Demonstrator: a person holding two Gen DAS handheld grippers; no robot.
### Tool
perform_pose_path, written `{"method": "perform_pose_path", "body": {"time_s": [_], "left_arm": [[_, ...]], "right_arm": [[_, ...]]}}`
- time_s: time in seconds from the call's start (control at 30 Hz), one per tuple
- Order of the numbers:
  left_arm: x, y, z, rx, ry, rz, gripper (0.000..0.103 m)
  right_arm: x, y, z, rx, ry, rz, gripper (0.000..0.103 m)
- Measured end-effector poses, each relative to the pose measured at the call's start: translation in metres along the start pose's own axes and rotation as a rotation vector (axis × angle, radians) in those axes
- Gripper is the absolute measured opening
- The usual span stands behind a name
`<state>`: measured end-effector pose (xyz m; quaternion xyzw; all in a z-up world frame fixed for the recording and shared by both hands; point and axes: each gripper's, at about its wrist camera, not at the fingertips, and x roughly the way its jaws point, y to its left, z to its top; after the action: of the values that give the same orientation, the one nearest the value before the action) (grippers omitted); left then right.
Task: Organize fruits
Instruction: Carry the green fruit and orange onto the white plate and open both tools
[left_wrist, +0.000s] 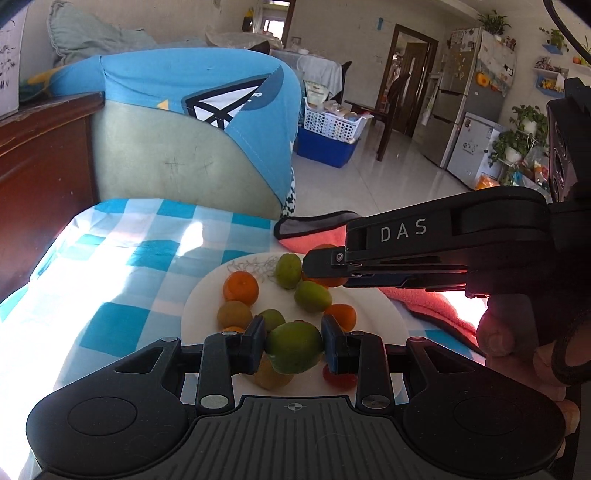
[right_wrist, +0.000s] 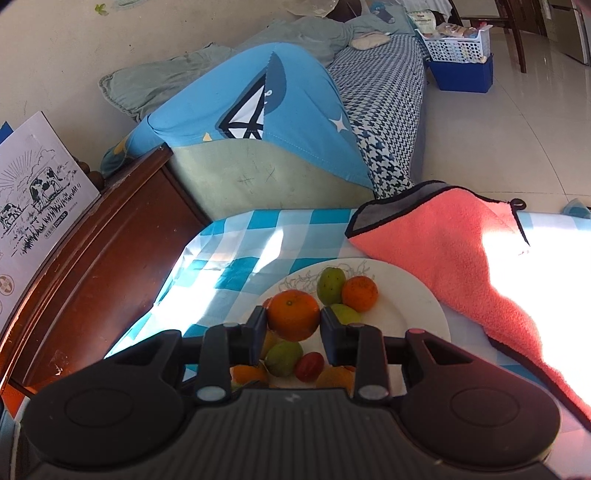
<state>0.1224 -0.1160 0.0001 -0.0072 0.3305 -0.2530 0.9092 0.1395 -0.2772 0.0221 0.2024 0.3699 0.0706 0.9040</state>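
1. A sunlit living room with a pale tiled floor; close in front stands a counter (right_wrist: 236, 258) under a blue-and-white checked cloth, and on it a white plate (right_wrist: 417, 295) of small fruits.
2. Nearest in the left wrist view, the left claw (left_wrist: 293, 347) is clamped on a green fruit (left_wrist: 293, 350), pads pressing its two sides, held above the near rim of the plate.
3. The right claw (right_wrist: 293, 317) is likewise clamped on an orange (right_wrist: 293, 314), above the plate's near left part; in the left wrist view it reaches in from the right, its tips over the far fruits.
4. Both loads hang directly over the plate, so each drop spot lies below and slightly ahead of its claw; the right claw seems nearer the far cluster, the left nearer the near rim.
5. Beyond, loose green and orange fruits lie mixed on the plate, a small red one (right_wrist: 309, 366) among them.
6. Farther right a pink towel (right_wrist: 461, 251) touches the plate's rim; behind stands a sofa (right_wrist: 258, 173) with a blue cover.
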Motion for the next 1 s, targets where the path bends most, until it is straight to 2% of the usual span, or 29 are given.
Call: {"method": "perform_pose_path", "body": {"time_s": [0.3,0.63,0.8,1.0], "left_arm": [[0.013,0.006,0.0,-0.022,0.009,-0.009,0.029],[0.016,0.01,-0.001,-0.043,0.006,-0.01,0.032],[0.013,0.012,0.002,-0.06,0.001,-0.002,0.041],[0.003,0.012,0.007,-0.049,0.011,0.034,0.054]], "right_arm": [[0.026,-0.002,0.0,-0.012,0.054,0.001,0.032],[0.027,-0.001,0.003,0.001,0.03,0.001,0.035],[0.024,0.001,0.006,0.0,0.025,0.009,0.035],[0.011,0.004,0.005,-0.004,0.009,-0.038,0.039]]}}
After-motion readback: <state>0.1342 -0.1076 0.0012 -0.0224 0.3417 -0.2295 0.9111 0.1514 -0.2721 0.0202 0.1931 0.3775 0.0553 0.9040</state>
